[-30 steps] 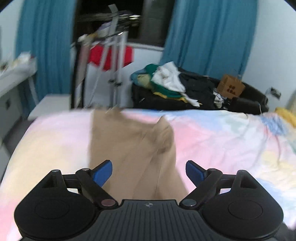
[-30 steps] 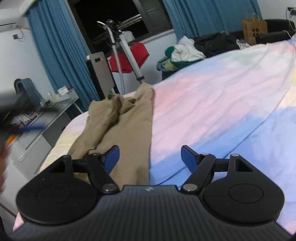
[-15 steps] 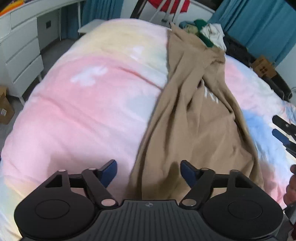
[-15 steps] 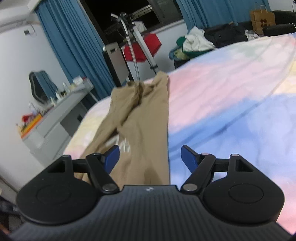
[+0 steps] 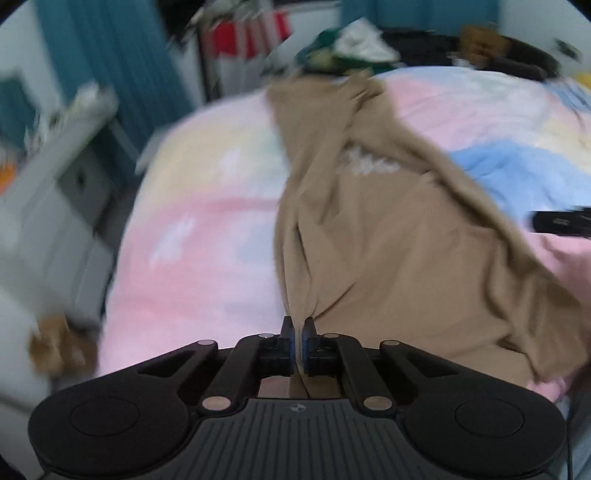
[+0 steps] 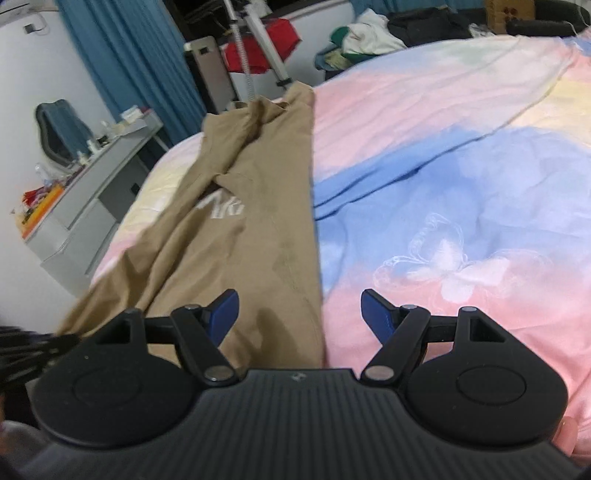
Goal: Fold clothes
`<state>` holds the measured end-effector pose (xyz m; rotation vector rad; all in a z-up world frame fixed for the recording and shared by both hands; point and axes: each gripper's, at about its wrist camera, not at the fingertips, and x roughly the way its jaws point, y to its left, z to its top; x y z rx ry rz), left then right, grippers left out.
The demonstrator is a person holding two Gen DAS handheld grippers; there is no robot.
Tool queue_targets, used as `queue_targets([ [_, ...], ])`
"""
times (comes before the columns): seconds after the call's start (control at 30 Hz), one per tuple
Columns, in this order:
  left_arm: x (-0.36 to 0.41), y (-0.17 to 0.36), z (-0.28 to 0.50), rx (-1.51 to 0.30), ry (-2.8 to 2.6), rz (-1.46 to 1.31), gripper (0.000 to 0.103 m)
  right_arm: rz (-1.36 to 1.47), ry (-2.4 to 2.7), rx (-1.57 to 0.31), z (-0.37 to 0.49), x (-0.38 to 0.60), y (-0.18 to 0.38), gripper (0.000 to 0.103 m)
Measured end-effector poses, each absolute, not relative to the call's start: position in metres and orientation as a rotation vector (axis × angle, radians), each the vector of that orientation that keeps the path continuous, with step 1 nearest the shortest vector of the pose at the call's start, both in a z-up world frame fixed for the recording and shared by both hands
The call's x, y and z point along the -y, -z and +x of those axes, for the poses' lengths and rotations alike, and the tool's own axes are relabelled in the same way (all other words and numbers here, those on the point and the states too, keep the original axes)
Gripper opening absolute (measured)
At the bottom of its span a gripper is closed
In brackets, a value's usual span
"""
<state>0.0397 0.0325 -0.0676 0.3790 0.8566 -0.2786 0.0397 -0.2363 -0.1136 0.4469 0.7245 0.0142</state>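
Observation:
A tan garment with a white logo lies lengthwise on a pastel bedspread. My left gripper is shut on the garment's near left edge, with cloth pinched between the blue pads. In the right wrist view the same garment stretches away from me. My right gripper is open, jaws wide, just above the garment's near right edge, holding nothing. Part of the right gripper shows at the right edge of the left wrist view.
A grey desk with drawers stands left of the bed. Beyond the far bed edge are a clothes rack with red cloth, a pile of clothes and blue curtains. The bedspread extends right.
My left gripper has closed on the garment's near left edge; it was open half a second ago. My right gripper has come closer to the garment's near end, still open.

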Motion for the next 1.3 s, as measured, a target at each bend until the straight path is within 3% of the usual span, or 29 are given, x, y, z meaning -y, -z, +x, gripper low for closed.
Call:
queue_targets([
  [0.13, 0.009, 0.052, 0.015, -0.783, 0.389, 0.490, 0.004, 0.503, 0.008, -0.734, 0.042, 0.246, 0.119, 0.075],
  [0.3, 0.043, 0.084, 0.009, -0.820, 0.488, 0.539, 0.006, 0.536, -0.002, -0.743, 0.041, 0.250, 0.122, 0.075],
  [0.37, 0.045, 0.099, 0.012, -0.857, 0.519, 0.506, 0.012, 0.547, -0.012, -0.750, 0.042, 0.251, 0.123, 0.075],
  [0.47, 0.032, 0.110, 0.021, -0.906, 0.584, 0.387, 0.025, 0.570, -0.046, -0.768, 0.045, 0.252, 0.126, 0.075],
  [0.53, 0.016, 0.104, 0.021, -0.896, 0.618, 0.315, 0.045, 0.585, -0.056, -0.775, 0.046, 0.252, 0.127, 0.075],
  [0.73, -0.031, 0.092, 0.028, -0.847, 0.629, 0.074, 0.082, 0.630, -0.092, -0.788, 0.047, 0.252, 0.130, 0.075],
  [1.0, -0.078, 0.109, 0.070, -0.937, 0.362, -0.208, 0.078, 0.691, -0.167, -0.856, 0.052, 0.246, 0.143, 0.076],
  [1.1, -0.078, 0.119, 0.076, -0.984, 0.373, -0.243, 0.071, 0.689, -0.214, -0.890, 0.054, 0.240, 0.147, 0.066],
  [1.23, -0.071, 0.126, 0.078, -1.017, 0.388, -0.228, 0.070, 0.607, -0.260, -0.946, 0.055, 0.222, 0.148, 0.053],
  [1.3, -0.070, 0.126, 0.077, -1.012, 0.392, -0.217, 0.070, 0.571, -0.283, -0.961, 0.053, 0.214, 0.147, 0.052],
])
